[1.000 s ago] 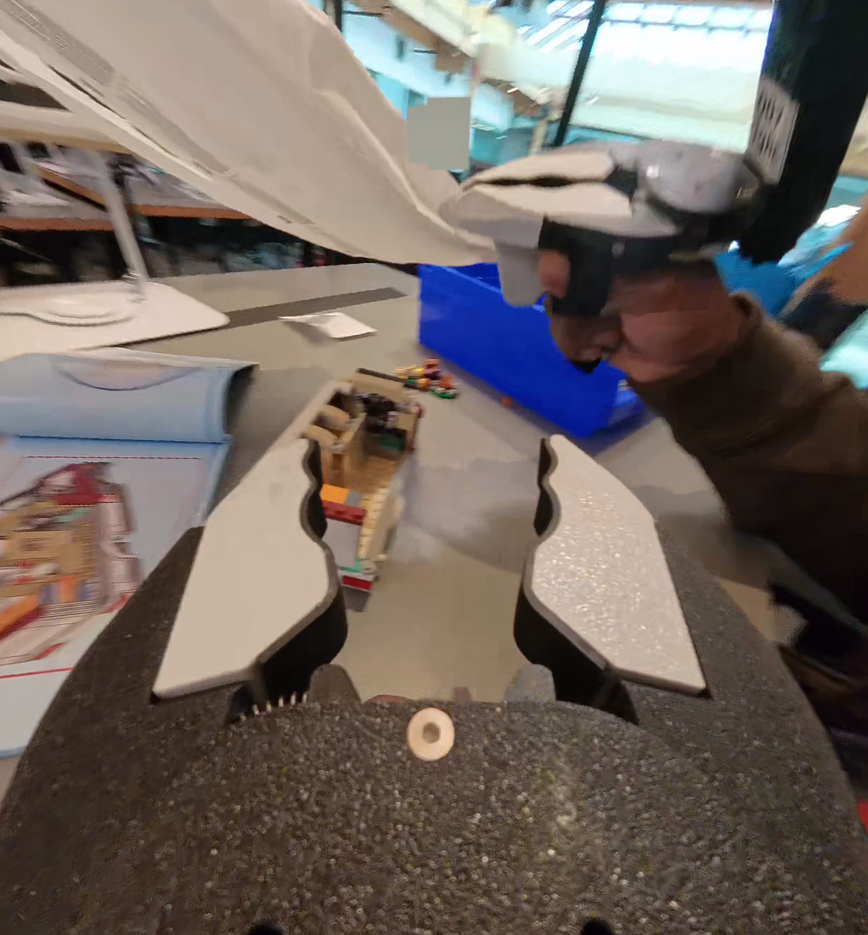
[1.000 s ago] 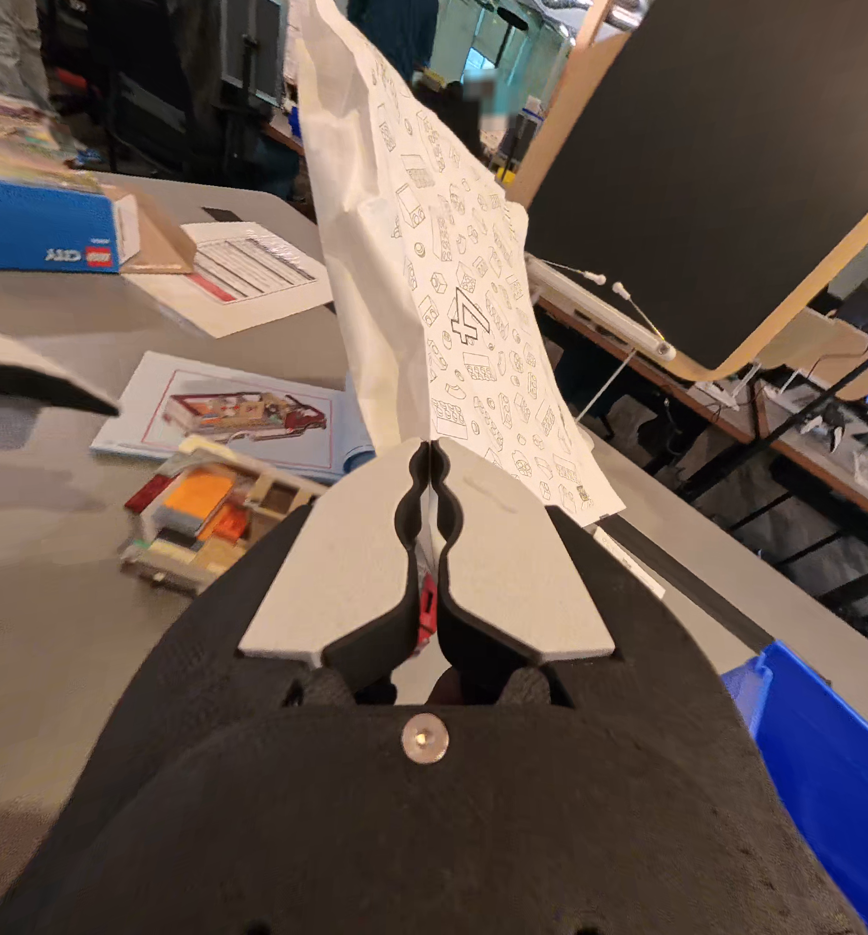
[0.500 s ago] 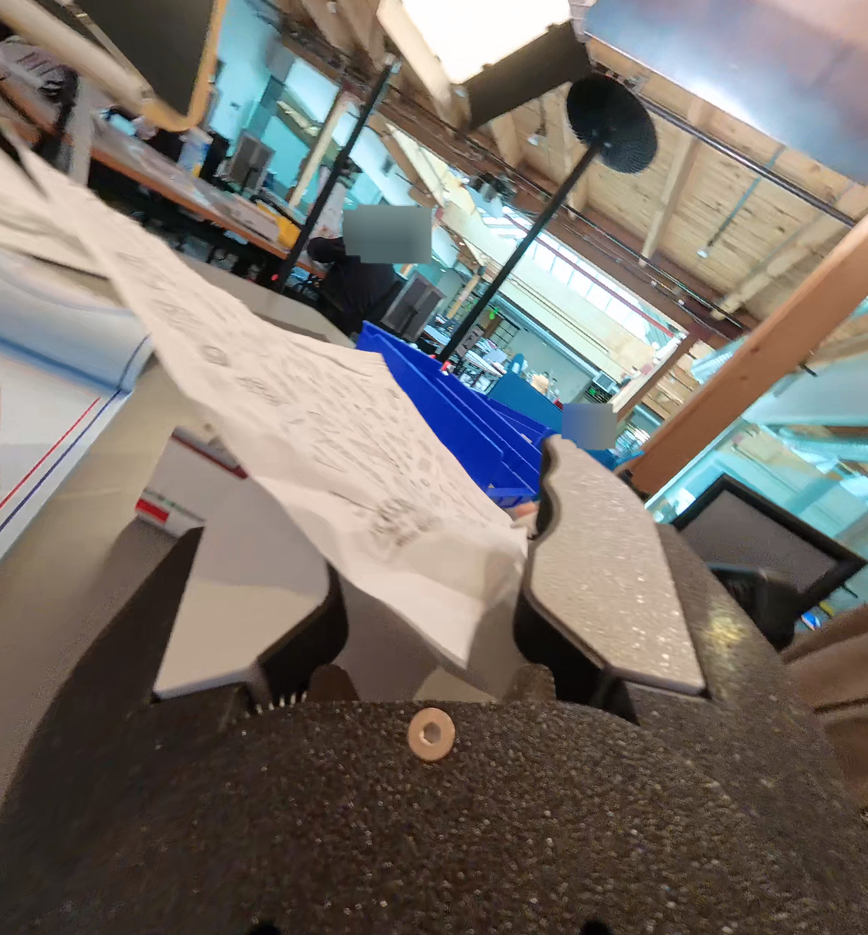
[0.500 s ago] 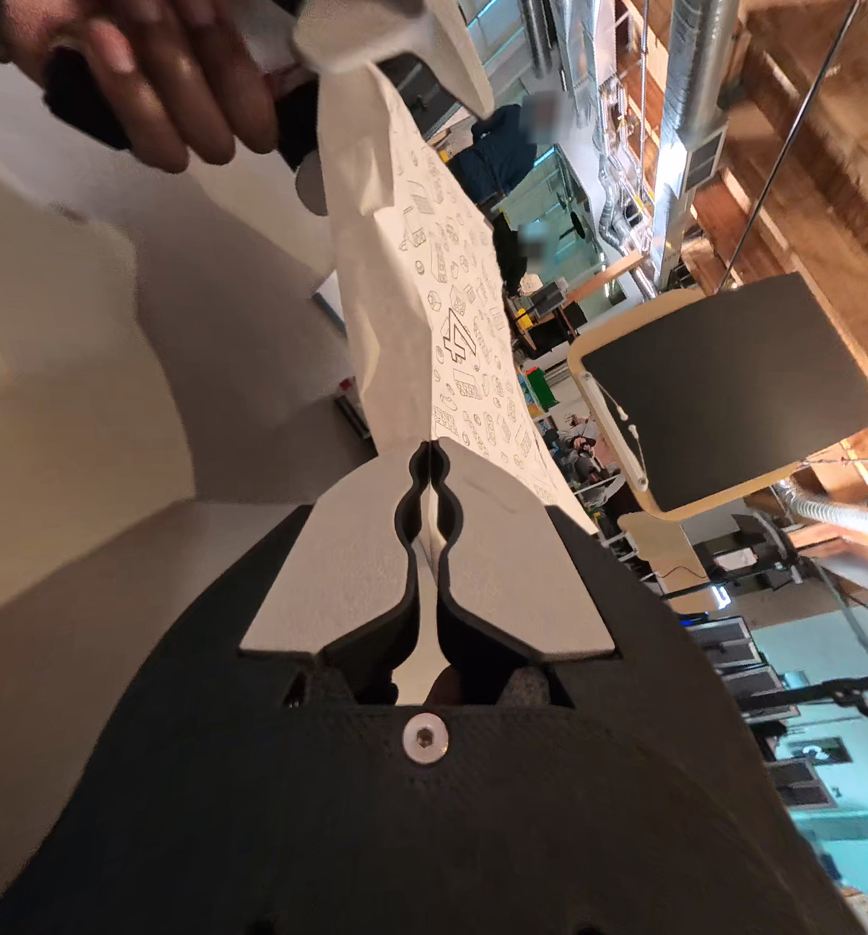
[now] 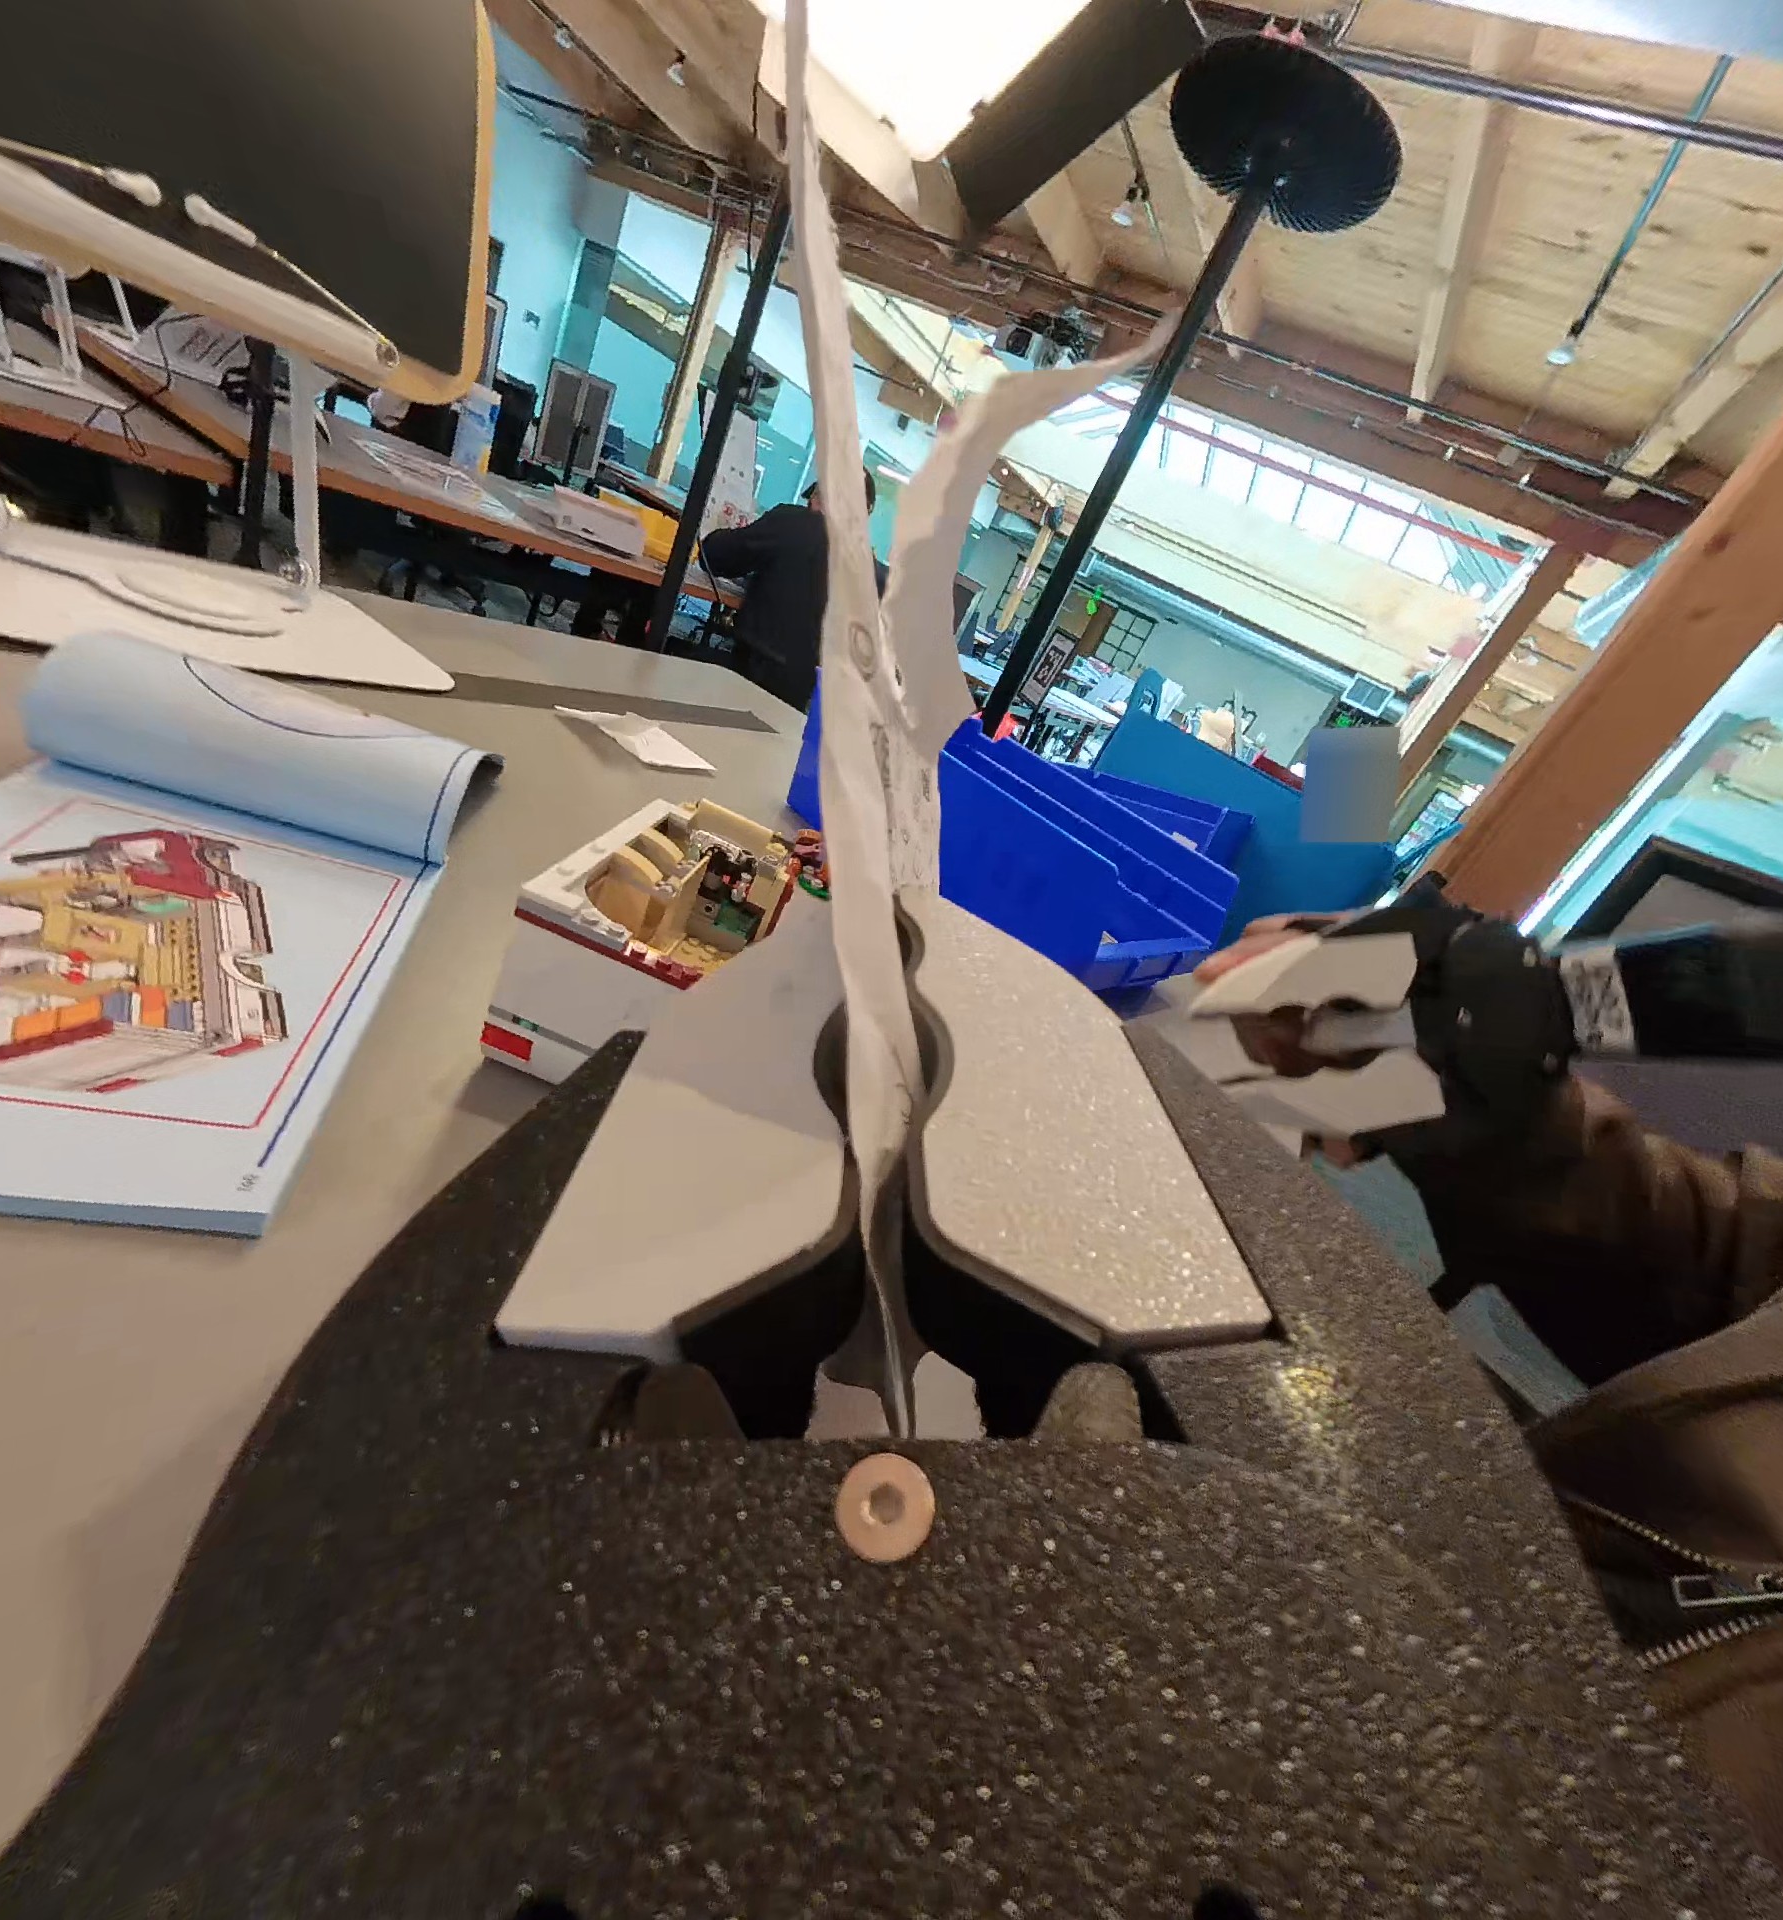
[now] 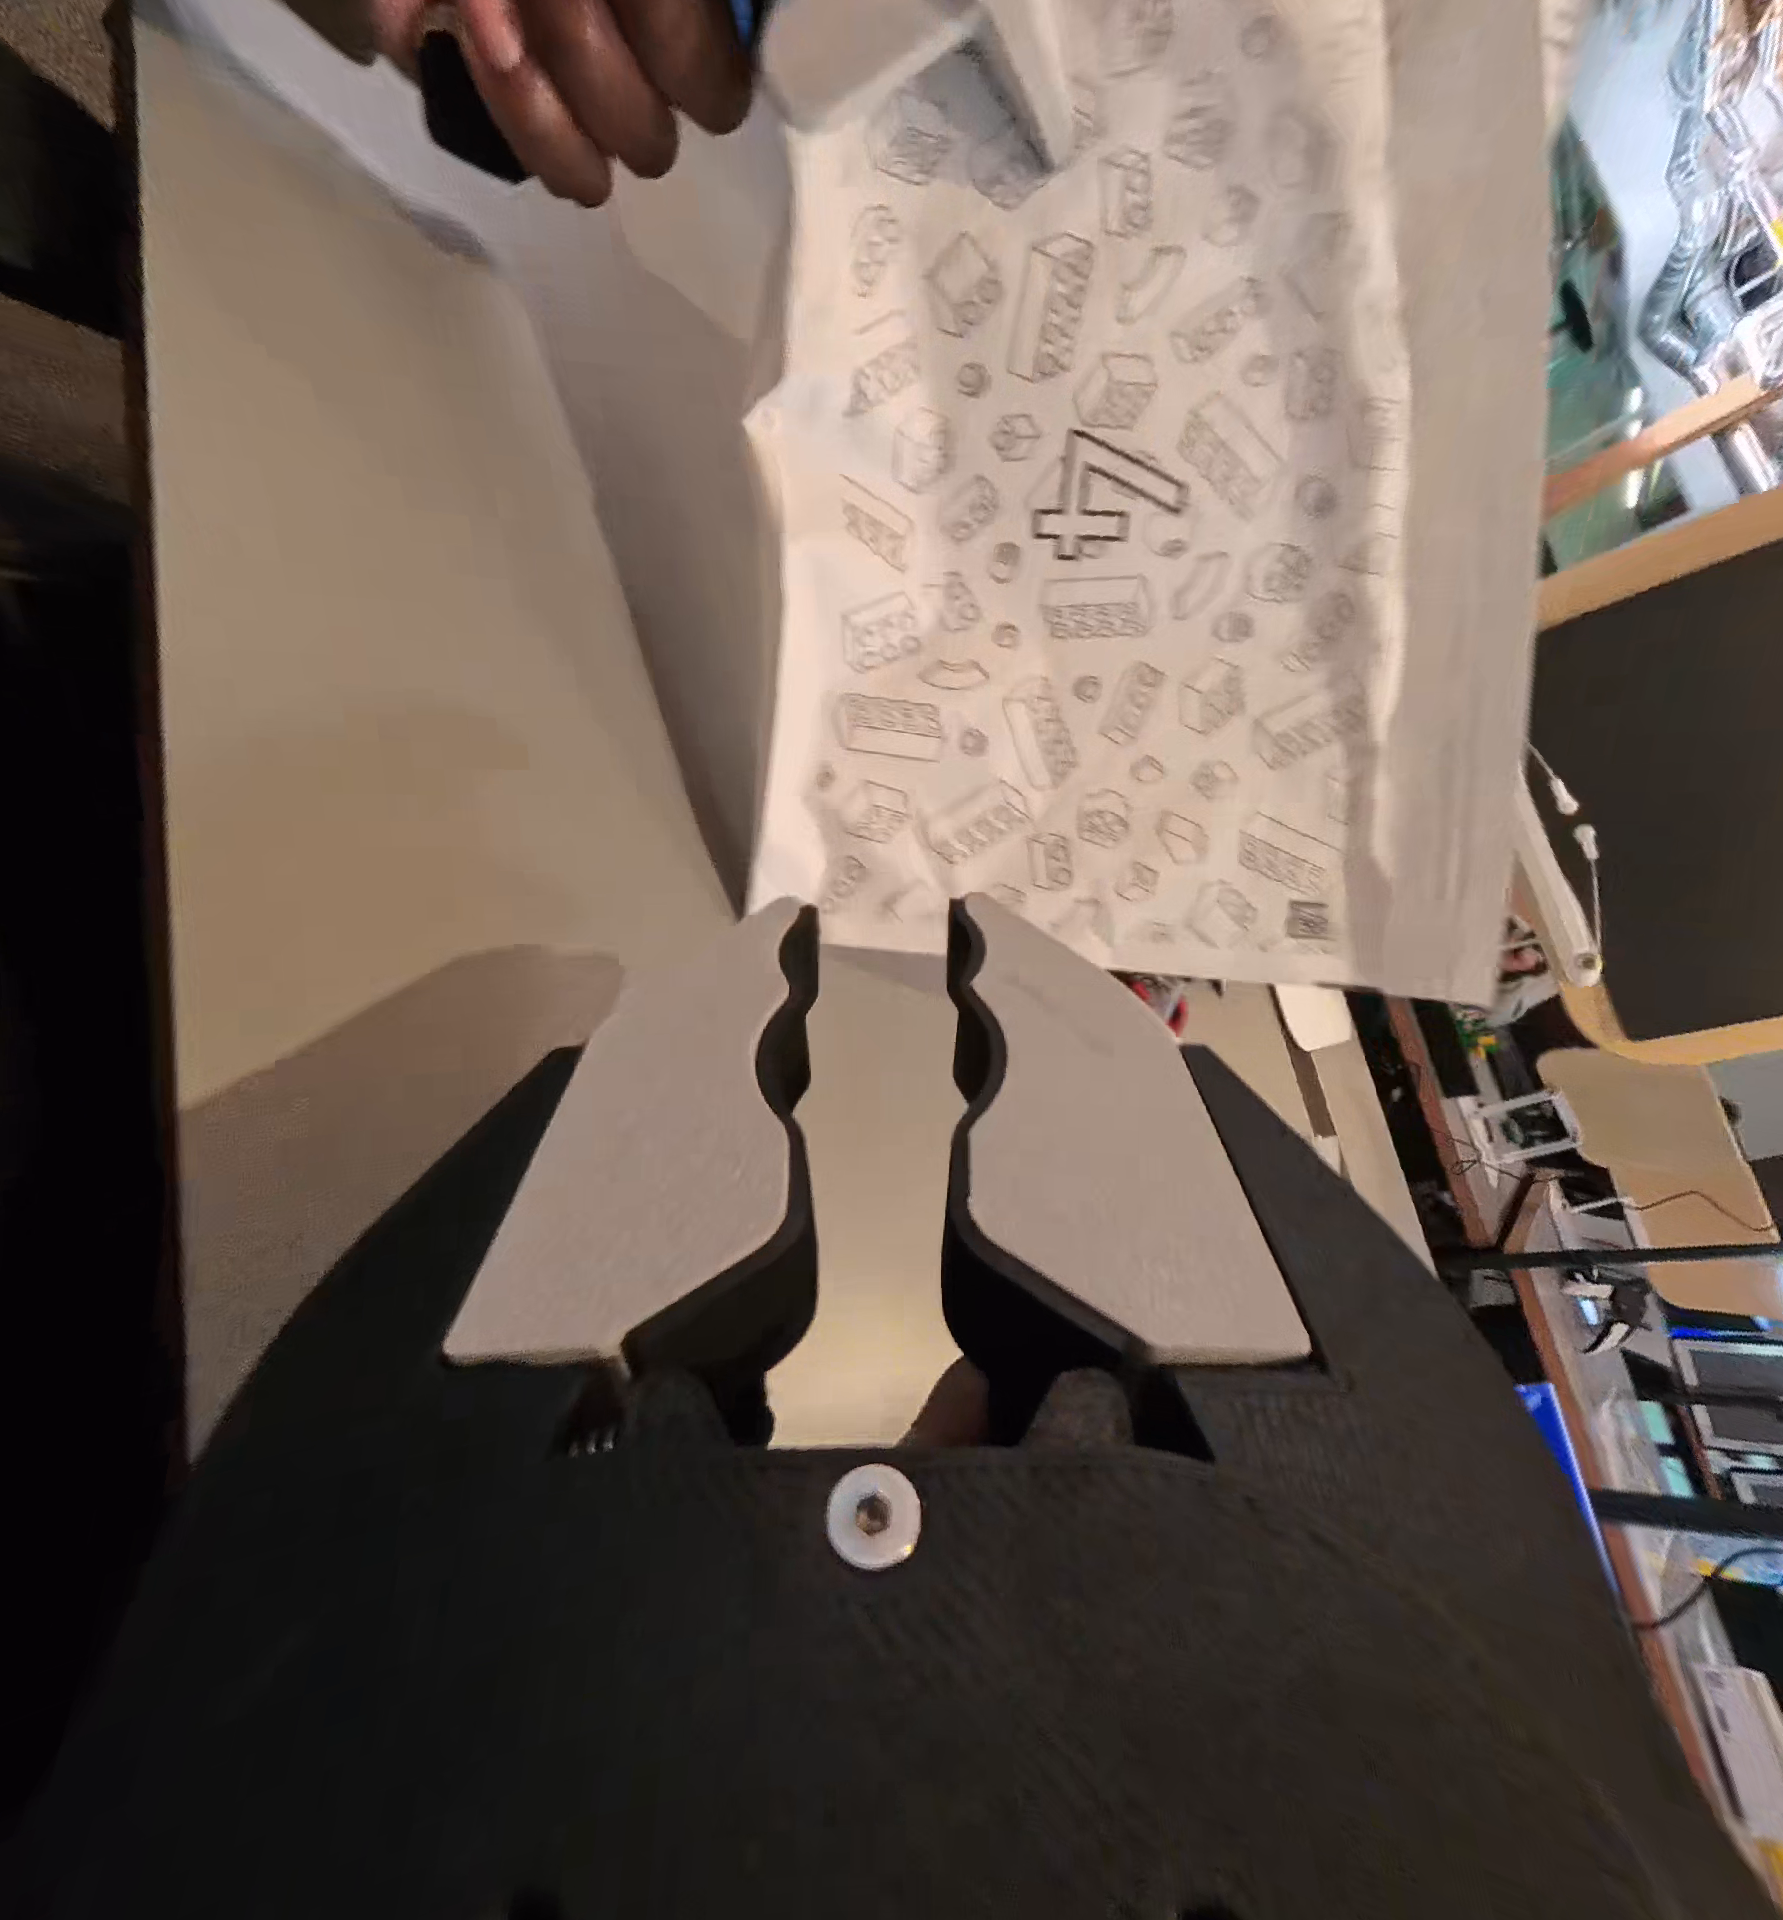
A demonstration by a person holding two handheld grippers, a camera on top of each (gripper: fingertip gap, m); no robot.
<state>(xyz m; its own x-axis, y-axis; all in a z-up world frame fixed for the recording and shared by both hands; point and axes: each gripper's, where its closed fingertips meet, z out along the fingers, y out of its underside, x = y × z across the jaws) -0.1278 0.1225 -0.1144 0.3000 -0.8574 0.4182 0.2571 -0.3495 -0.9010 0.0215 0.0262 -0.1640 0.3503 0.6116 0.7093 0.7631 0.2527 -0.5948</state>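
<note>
White paper bag (image 5: 871,831) between shut left hand-held gripper (image 5: 892,914) pads.

Workshop: exposed timber ceiling (image 5: 1489,239), grey table (image 5: 118,1403), bright clerestory windows (image 5: 1313,499).

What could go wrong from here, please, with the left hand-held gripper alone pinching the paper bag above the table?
1. The left hand-held gripper clamps only a thin edge of the white paper bag, whose top already looks ragged; it may tear further or slip out.
2. The right hand-held gripper stands open just below the bag's edge, so it gives no backup.
3. The bag hangs close above the brick model and the blue bins; a swing could knock the model.
</note>
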